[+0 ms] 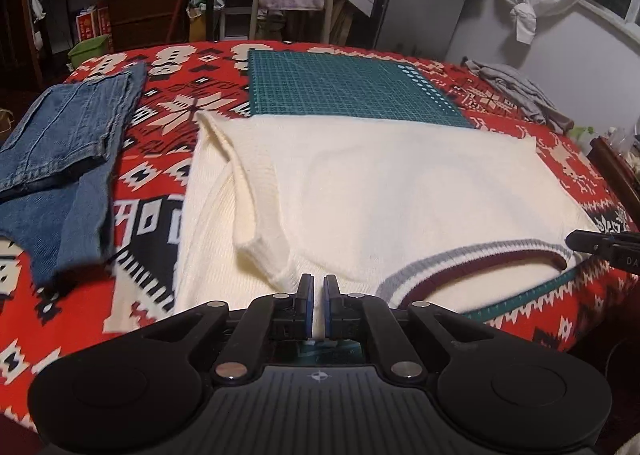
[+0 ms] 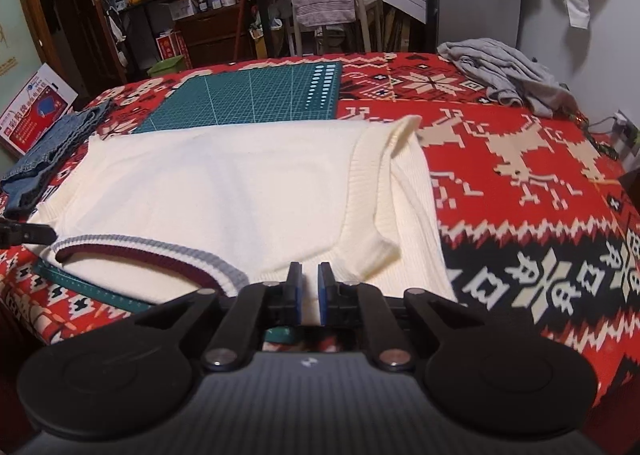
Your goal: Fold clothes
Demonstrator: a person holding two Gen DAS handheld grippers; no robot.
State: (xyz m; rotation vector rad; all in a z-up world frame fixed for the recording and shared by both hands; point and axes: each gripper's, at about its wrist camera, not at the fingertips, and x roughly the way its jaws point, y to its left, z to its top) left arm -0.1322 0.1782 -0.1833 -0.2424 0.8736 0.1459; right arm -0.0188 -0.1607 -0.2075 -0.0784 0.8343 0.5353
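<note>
Jeans (image 1: 60,159) left, grey garment (image 2: 504,75) right.

Patterned blanket (image 2: 520,159): mat (image 2: 256,99), jeans (image 1: 60,159), sweater (image 1: 360,183).

Right gripper (image 1: 608,245) side: "DA", rest cut off
Cardboard box (image 2: 34,111): Chinese print, perhaps "彩虹牌", too blurred to be sure

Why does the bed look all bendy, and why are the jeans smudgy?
Left wrist view: the fisheye lens curves the patterned blanket, and the jeans blur toward the near edge. Right wrist view: same bending, with the white sweater brightly lit and washed out.
</note>
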